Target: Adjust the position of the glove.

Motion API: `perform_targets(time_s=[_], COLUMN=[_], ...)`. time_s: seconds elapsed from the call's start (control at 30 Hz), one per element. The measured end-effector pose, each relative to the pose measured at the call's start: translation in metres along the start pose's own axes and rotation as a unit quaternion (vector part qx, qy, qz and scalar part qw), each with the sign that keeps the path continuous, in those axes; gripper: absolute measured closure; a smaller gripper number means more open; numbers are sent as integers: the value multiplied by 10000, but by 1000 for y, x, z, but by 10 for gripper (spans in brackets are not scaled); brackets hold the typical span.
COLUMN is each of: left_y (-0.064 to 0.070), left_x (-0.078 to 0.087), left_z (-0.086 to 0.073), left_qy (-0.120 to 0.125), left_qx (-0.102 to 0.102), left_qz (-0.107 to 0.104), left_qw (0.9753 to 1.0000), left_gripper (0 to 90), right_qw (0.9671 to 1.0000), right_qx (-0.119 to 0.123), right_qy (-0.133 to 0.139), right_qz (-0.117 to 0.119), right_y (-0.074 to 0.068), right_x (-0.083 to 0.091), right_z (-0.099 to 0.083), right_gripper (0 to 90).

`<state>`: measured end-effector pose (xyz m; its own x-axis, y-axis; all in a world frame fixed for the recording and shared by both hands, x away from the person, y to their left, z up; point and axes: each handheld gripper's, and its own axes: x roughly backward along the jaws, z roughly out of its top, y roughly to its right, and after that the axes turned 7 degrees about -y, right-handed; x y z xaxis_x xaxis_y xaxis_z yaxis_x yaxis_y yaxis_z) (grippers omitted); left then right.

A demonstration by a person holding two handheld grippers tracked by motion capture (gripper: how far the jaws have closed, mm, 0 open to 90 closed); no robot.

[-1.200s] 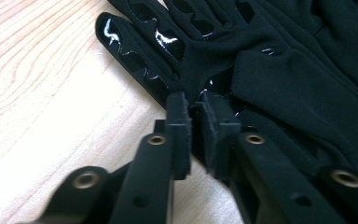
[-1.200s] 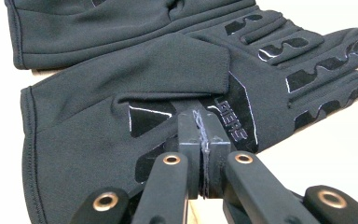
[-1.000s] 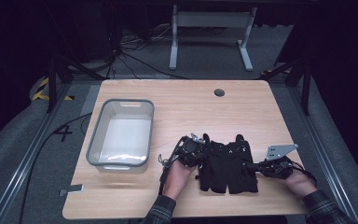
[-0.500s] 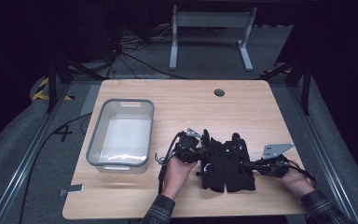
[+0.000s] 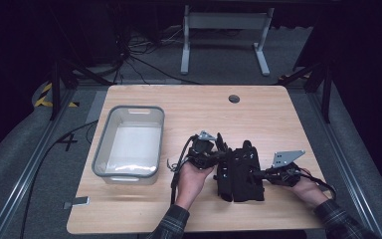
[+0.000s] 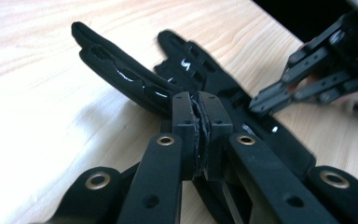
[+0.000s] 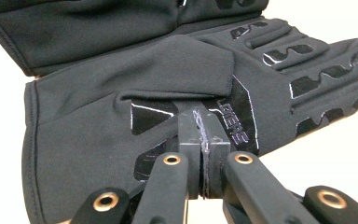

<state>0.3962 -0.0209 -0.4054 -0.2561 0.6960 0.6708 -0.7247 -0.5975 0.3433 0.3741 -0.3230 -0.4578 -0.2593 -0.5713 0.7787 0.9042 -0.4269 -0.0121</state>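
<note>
Gloves, black, lie paired on the table at 3 o'clock from the plastic bin. Left gripper and right gripper jaws each pinch glove fabric; lift both evenly to prevent slippage

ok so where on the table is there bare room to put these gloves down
Bare wood lies between the bin and the cable hole, along the far edge, and at the near left corner. It is crowded around the gloves, flanked by both grippers.
</note>
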Motion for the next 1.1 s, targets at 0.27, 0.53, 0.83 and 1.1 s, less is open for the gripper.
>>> perform_targets(time_s=[0.27, 0.53, 0.83, 1.1], left_y=[10, 15, 21, 28], left_x=[-7, -23, -44, -59], left_z=[14, 21, 33, 34], left_qy=[35, -32, -135, -254], left_qx=[-205, -268, -397, -447], left_qz=[7, -78, -89, -154], left_qw=[9998, 9996, 9991, 9986], left_gripper=[868, 867, 867, 863], right_qw=[9999, 9998, 9997, 9997], right_qx=[102, 189, 230, 233], right_qy=[-17, -40, -38, 17], right_qz=[66, 92, 113, 92], right_y=[-2, -3, -4, -4], right_x=[-9, -16, -17, -10], right_z=[11, 20, 22, 21], right_gripper=[900, 900, 900, 900])
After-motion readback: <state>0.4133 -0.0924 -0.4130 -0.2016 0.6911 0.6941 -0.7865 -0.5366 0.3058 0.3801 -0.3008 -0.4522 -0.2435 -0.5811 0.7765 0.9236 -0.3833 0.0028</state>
